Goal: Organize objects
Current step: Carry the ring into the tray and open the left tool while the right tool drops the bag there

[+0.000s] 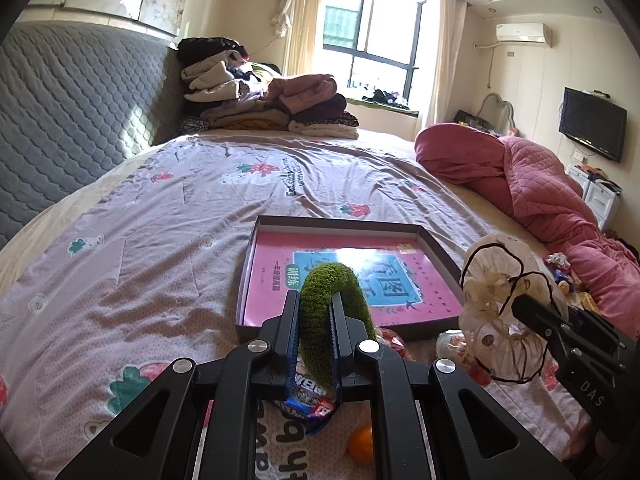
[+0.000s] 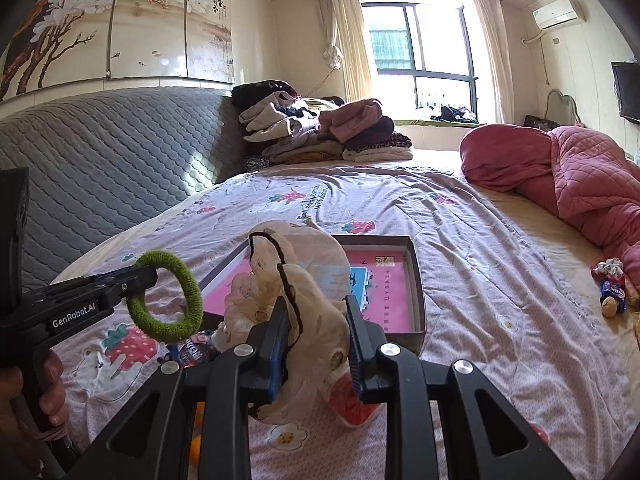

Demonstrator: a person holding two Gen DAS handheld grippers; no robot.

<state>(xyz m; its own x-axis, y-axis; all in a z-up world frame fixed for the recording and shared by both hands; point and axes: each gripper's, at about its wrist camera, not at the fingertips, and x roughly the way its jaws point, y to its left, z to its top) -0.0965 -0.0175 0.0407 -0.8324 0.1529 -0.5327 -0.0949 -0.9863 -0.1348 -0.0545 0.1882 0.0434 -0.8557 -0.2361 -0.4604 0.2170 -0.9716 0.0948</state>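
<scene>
My left gripper (image 1: 314, 300) is shut on a fuzzy green hair ring (image 1: 336, 280) and holds it above the bed, just short of a shallow dark box (image 1: 440, 254) with a pink book inside. The ring also shows in the right wrist view (image 2: 168, 300), held by the left gripper (image 2: 136, 276). My right gripper (image 2: 316, 304) is shut on a cream fabric hair piece with black cord (image 2: 296, 276), also lifted near the box (image 2: 416, 280). It shows at the right in the left wrist view (image 1: 496, 308).
Snack packets (image 1: 316, 396) and an orange ball (image 1: 360, 444) lie on the bedspread under the grippers. More small items (image 2: 612, 288) lie at the right by a pink quilt (image 2: 568, 172). Folded clothes (image 2: 320, 128) are piled at the headboard.
</scene>
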